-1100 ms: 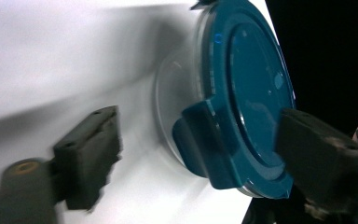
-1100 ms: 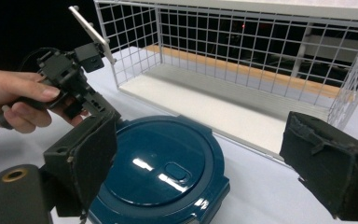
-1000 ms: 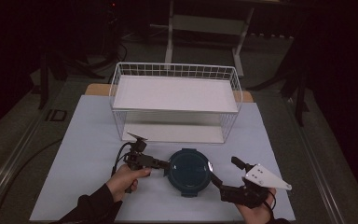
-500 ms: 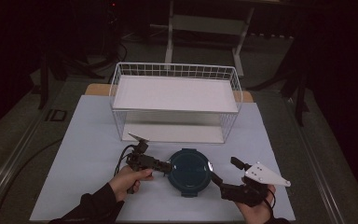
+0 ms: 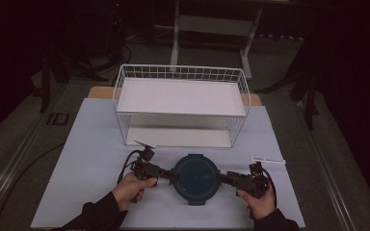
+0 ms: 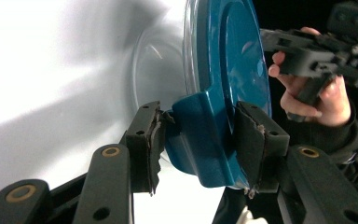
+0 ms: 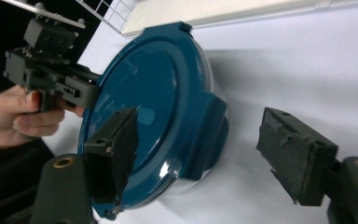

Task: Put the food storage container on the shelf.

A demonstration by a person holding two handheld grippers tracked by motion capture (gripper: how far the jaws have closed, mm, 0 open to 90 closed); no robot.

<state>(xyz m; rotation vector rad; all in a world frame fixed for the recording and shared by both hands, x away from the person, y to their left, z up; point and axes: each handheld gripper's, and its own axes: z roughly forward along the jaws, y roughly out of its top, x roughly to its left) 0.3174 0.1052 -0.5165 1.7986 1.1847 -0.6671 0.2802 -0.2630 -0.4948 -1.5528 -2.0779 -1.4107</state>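
Table (image 5: 91, 159): container (image 5: 196, 175) (wire basket (image 5: 180, 103) behind)

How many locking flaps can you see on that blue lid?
4: one between the left tool's pads, one between the right tool's open pads, one toward the wire basket, one nearest the person.

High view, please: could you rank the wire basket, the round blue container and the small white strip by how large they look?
1. Wire basket, by far the largest.
2. Blue container.
3. White strip, a thin sliver.

No readable text anywhere (lid included, unmarked).
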